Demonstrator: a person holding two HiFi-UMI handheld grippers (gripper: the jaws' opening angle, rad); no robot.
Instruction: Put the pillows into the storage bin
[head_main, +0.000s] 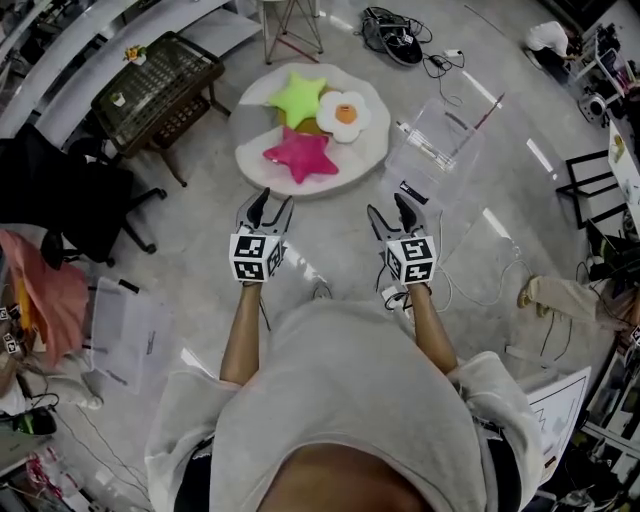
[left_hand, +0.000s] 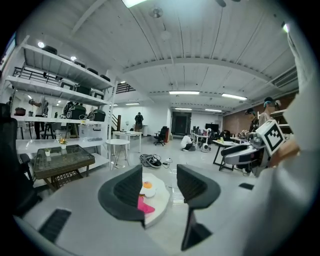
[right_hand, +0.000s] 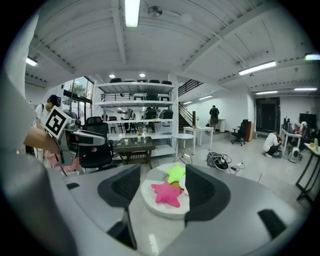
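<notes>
Clutter stands around the work area. A low table (head_main: 160, 75) with a glass top and a black office chair (head_main: 90, 195) are to the left. A bundle of cables (head_main: 400, 40) lies at the far side, and sheets of paper (head_main: 125, 335) lie on the floor near the person's left. A thin white cable (head_main: 470, 285) runs over the floor beside the right gripper.

The storage bin (head_main: 440, 140) is a clear box that stands on the floor just to the right of a round white cushion (head_main: 260, 150). On this cushion lie the three pillows: a green star pillow (head_main: 300, 95) at the far side, a fried-egg pillow (head_main: 345, 115) to its right, and a pink star pillow (head_main: 300, 155) at the near side. All three are outside the bin.

The left gripper (head_main: 272, 205) and the right gripper (head_main: 390, 212) are held side by side and point toward the cushion, with open floor in between. Both have their jaws apart and grasp nothing. The pillows are in line with the jaws but well apart from them, and the pink star is the nearest one.
</notes>
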